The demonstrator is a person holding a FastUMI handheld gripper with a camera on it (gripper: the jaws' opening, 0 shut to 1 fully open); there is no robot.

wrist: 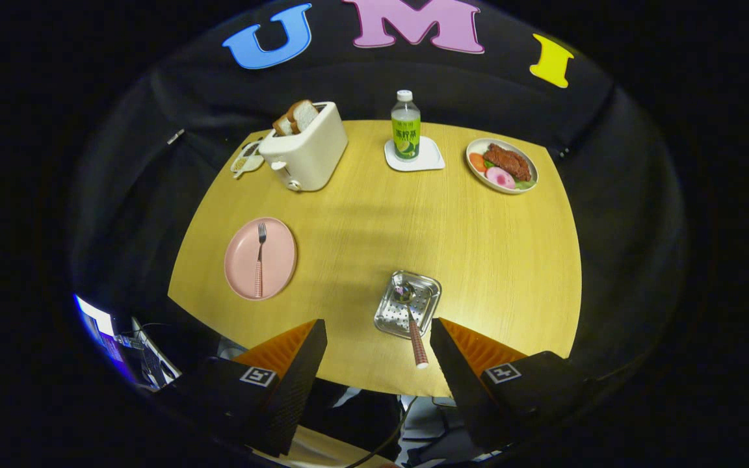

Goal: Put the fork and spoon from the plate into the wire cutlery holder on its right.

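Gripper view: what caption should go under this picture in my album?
Open gripper above the table: spoon already in the metal holder, fork left on the pink plate.

My fingers (378, 364) are hanging spread apart above the near edge of the tabletop (491, 260), gripping nothing. Just ahead of them, between the tips, the cutlery holder (408, 304) is sitting on the tabletop with the spoon (411, 322) lying in it, its handle sticking out over the holder's near rim toward me. Well to the left of the holder, the plate (261, 258) is carrying the fork (260, 260), tines pointing away from me. Beyond, along the far side, the toaster (306, 154) is standing on the left with bread (296, 117) in its slots, a small dish (248, 159) just to its left, the bottle (406, 127) on a coaster (415, 158) in the middle, and a plate of food (502, 166) on the right.
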